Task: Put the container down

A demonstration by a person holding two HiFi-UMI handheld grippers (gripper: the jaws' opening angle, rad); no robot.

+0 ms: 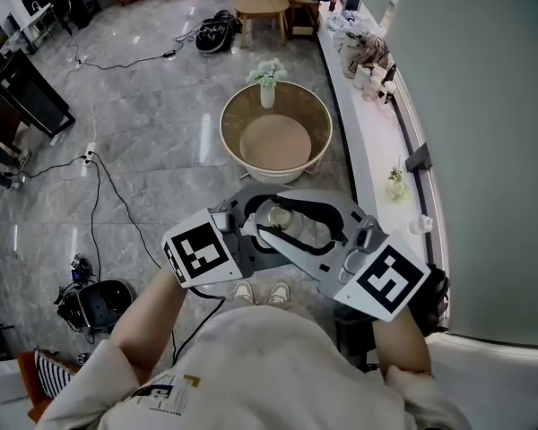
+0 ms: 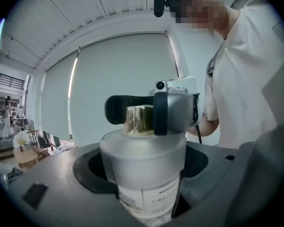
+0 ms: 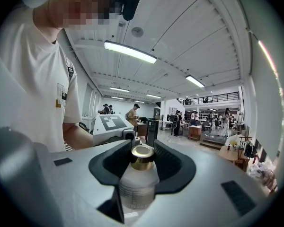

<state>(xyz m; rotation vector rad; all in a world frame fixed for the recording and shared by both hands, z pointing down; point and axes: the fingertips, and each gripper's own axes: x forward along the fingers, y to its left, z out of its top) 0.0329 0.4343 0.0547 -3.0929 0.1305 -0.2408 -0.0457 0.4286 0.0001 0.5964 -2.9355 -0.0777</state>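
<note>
A frosted bottle (image 1: 288,223) with a gold cap (image 3: 142,156) is held in the air between both grippers, above the floor in front of the person. In the left gripper view the bottle's body (image 2: 144,169) fills the gap of my left gripper (image 2: 144,195), which is shut on it. My right gripper (image 2: 154,110) reaches in from the opposite side. Its black pads (image 3: 173,167) close round the cap and the bottle's shoulder. In the head view the left gripper (image 1: 267,227) and right gripper (image 1: 312,233) meet around the bottle.
A round wooden table (image 1: 230,107) with a vase of flowers (image 1: 267,81) stands on the floor just ahead. A long white counter (image 1: 377,155) with clutter runs along the right. Cables (image 1: 108,186) trail over the grey floor at the left. Several people stand far off in the hall (image 3: 130,115).
</note>
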